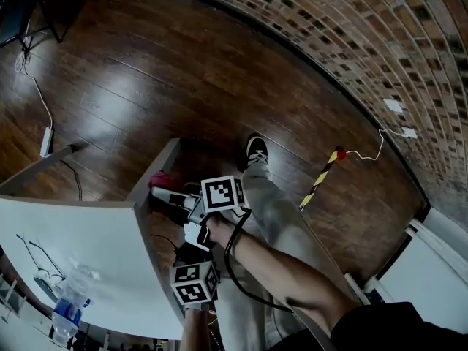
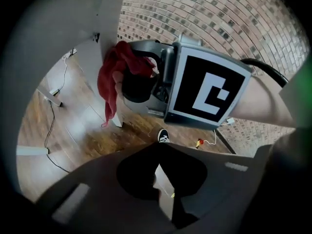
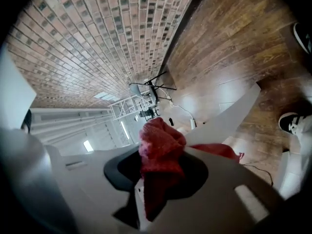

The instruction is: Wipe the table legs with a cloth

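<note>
A red cloth point(image 1: 159, 178) is pressed against the white table leg point(image 1: 162, 163), just under the tabletop's corner. My right gripper point(image 1: 167, 194) is shut on it. In the right gripper view the cloth point(image 3: 158, 152) bulges out between the jaws of the right gripper point(image 3: 156, 174), and the leg point(image 3: 229, 118) runs diagonally behind it. My left gripper point(image 1: 194, 234) hangs just below the right one, by the table's edge. In the left gripper view its jaws stand together with nothing in them point(image 2: 157, 177), facing the cloth point(image 2: 113, 77) and the leg point(image 2: 109, 18).
The white tabletop point(image 1: 80, 240) carries a water bottle point(image 1: 68, 311) and glasses point(image 1: 35, 258). A person's leg and black shoe point(image 1: 256, 151) stand right of the table leg. A power strip point(image 1: 46, 141) with cable and a yellow-black striped bar point(image 1: 319, 178) lie on the wooden floor below a brick wall.
</note>
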Demonstrator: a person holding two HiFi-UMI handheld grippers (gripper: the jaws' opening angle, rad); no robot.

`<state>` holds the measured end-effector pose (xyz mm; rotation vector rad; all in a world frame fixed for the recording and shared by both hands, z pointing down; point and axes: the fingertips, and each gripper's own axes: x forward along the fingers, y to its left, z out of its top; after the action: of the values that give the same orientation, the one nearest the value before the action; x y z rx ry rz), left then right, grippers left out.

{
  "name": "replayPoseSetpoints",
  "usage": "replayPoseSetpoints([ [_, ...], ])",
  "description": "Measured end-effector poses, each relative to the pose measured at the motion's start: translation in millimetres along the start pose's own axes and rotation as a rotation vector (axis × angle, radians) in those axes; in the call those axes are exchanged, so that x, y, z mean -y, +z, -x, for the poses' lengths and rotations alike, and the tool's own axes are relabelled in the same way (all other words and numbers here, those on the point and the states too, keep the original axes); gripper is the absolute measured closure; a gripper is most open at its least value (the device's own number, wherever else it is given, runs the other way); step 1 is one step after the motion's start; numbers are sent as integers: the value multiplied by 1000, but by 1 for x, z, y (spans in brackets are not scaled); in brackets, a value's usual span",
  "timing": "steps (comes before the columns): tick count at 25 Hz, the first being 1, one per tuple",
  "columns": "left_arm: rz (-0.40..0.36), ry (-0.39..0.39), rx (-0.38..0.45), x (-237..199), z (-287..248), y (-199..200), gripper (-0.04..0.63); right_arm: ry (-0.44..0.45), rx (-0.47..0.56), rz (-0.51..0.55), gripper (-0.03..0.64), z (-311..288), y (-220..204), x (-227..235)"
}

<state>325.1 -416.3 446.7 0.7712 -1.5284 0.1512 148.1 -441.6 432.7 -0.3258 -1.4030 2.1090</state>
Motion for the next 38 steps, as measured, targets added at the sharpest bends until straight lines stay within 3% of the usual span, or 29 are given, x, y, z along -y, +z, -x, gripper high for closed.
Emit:
replayPoseSetpoints([
  [3, 15, -1, 19, -10, -12, 4, 594, 38, 65, -86, 523, -5, 8, 12],
  [7, 33, 12, 27, -23, -34, 3, 594, 38, 92, -54, 522, -9, 22, 44],
  [11, 52, 34, 25, -32, -63, 3, 594, -23, 91, -91, 522, -9, 38, 72],
  [16, 69, 44, 14, -41, -86, 1, 594, -22, 99, -81, 522, -16, 52, 104],
  [38, 164, 113, -38, -108, -201, -2, 594, -160, 104, -133, 522, -37, 128, 269],
])
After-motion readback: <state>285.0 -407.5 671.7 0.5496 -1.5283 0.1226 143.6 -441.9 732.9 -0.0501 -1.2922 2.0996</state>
